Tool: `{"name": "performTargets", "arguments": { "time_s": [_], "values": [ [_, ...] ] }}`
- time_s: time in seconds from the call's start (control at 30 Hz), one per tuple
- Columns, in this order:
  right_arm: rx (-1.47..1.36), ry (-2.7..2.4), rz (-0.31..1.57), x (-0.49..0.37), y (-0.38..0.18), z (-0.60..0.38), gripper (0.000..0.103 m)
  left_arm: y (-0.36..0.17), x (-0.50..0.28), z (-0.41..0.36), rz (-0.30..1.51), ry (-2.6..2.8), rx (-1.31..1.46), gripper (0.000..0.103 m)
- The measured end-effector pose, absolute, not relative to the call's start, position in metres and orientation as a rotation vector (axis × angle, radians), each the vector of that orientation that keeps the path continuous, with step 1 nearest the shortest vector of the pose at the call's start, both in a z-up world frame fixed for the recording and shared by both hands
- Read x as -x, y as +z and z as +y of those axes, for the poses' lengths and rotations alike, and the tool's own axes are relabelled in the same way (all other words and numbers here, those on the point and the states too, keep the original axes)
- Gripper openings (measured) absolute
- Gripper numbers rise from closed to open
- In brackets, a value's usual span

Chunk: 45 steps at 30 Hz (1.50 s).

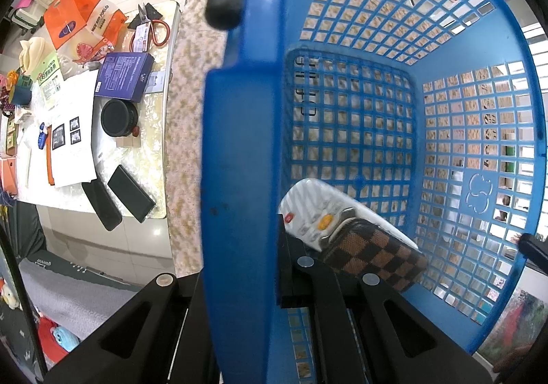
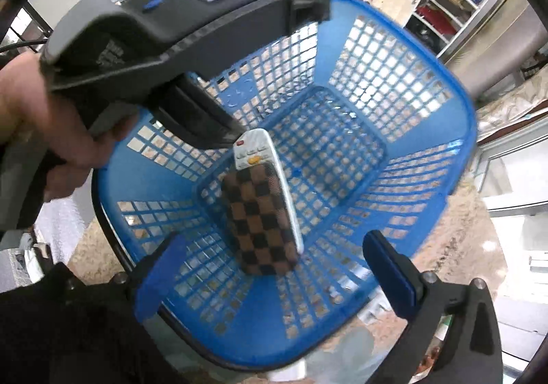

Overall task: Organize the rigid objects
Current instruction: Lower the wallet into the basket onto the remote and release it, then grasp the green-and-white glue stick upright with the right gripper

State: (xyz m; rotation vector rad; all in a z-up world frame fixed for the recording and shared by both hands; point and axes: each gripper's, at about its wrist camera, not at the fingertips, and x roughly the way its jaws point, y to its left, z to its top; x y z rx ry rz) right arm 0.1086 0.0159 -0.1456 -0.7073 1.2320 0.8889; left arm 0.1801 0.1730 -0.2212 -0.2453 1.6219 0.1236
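The left gripper (image 1: 253, 144) clamps the blue basket (image 2: 445, 130) wall, its inner finger apparently hidden; the right gripper (image 2: 274, 278) gapes above the half-covered remote (image 2: 255, 148) under the checkered case (image 2: 260, 219).

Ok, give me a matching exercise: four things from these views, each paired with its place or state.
Things:
1. blue basket
2. checkered case
3. white remote
4. right gripper

Places or states:
A. lying on top of the remote
B. open, hovering over the basket
C. clamped at the rim by the left gripper
D. on the basket floor, partly covered

Pairs: 1-C, 2-A, 3-D, 4-B
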Motion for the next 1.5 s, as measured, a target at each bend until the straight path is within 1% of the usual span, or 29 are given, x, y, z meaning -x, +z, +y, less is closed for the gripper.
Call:
{"name": "performTargets", "arguments": {
  "time_s": [0.13,0.23,0.43,0.63,0.73,0.83,1.1,1.37,1.4,1.43,1.47,1.5],
  "values": [
    [0.658,0.847,1.183,-0.114,-0.118,-0.003,0.103,-0.222,-0.18,0.174,1.621,0.125,0.248,0.005],
    [0.558,0.783,1.173,-0.128,-0.094,-0.036,0.103,-0.222,-0.18,0.174,1.622,0.126,0.247,0.005],
    [0.497,0.593,1.196,-0.159,-0.088,-0.104,0.103,-0.221,-0.179,0.174,1.614,0.124,0.25,0.005],
    [0.42,0.409,1.255,-0.193,-0.105,-0.173,0.103,-0.22,-0.178,0.177,1.614,0.134,0.251,0.006],
    [0.386,0.351,1.296,-0.211,-0.124,-0.201,0.103,-0.22,-0.178,0.178,1.613,0.134,0.254,0.006],
    [0.358,0.325,1.34,-0.22,-0.142,-0.211,0.103,-0.22,-0.178,0.178,1.615,0.135,0.253,0.006],
    [0.29,0.302,1.479,-0.263,-0.211,-0.235,0.103,-0.22,-0.178,0.18,1.613,0.134,0.263,0.006],
    [0.24,0.277,1.516,-0.285,-0.234,-0.253,0.103,-0.221,-0.177,0.182,1.617,0.15,0.265,0.008],
    [0.245,0.274,1.515,-0.286,-0.235,-0.254,0.102,-0.221,-0.177,0.182,1.616,0.151,0.266,0.008],
    [0.254,0.269,1.514,-0.287,-0.236,-0.254,0.094,-0.221,-0.177,0.183,1.616,0.152,0.267,0.008],
    [0.256,0.268,1.517,-0.289,-0.238,-0.256,0.089,-0.222,-0.177,0.184,1.617,0.155,0.268,0.008],
    [0.258,0.264,1.525,-0.291,-0.241,-0.257,0.08,-0.222,-0.177,0.184,1.618,0.156,0.269,0.009]
  ]
}}
